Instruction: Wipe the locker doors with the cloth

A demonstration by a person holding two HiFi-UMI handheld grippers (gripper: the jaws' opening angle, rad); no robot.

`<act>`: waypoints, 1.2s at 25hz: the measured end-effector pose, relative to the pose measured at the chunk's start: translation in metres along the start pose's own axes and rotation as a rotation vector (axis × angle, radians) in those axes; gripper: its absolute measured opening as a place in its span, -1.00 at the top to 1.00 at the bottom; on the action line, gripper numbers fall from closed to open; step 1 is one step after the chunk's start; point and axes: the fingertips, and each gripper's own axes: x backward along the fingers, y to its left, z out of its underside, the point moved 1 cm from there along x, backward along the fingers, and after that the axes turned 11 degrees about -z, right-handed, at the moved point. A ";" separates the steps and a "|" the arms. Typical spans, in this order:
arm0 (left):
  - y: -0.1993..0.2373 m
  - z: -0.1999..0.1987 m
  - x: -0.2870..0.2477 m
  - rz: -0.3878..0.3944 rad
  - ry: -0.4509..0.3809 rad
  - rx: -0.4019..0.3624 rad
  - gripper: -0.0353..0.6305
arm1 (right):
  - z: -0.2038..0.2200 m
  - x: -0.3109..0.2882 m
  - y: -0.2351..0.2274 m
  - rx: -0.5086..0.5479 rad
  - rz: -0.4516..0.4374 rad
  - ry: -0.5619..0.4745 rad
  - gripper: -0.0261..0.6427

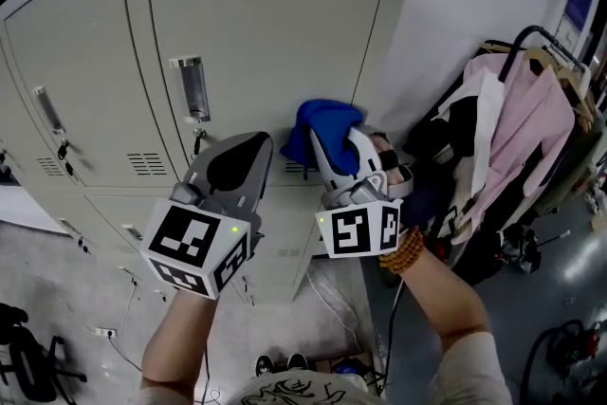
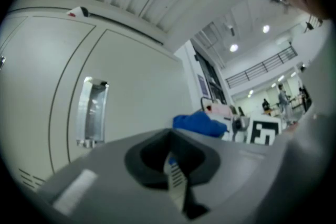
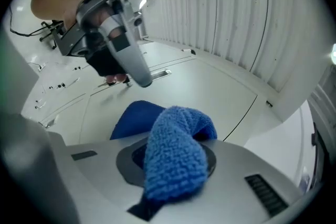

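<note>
Beige locker doors (image 1: 266,33) fill the background, with a rack of clothes (image 1: 531,119) to their right. The right gripper (image 1: 332,150) is clamped on the blue cloth (image 1: 327,120) — held at a door's lower part (contact unclear). Beside it the left gripper (image 1: 247,145) has its jaws together, empty.

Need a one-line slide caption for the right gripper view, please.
Right gripper shut on the blue cloth in front of a grey locker door, left gripper close by.
</note>
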 end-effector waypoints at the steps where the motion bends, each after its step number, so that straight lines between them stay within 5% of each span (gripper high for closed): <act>1: 0.001 -0.005 0.000 -0.001 -0.006 -0.008 0.89 | -0.008 0.000 -0.015 0.013 0.016 -0.011 0.85; 16: 0.021 -0.085 0.020 -0.036 -0.132 -0.101 0.89 | -0.099 -0.005 -0.179 -0.022 0.144 -0.156 0.85; 22: 0.033 -0.082 0.031 -0.065 -0.130 -0.097 0.89 | -0.103 -0.004 -0.181 -0.057 0.170 -0.159 0.85; 30: 0.054 -0.059 0.044 -0.108 -0.089 -0.066 0.89 | -0.102 -0.021 -0.118 -0.129 0.090 -0.203 0.85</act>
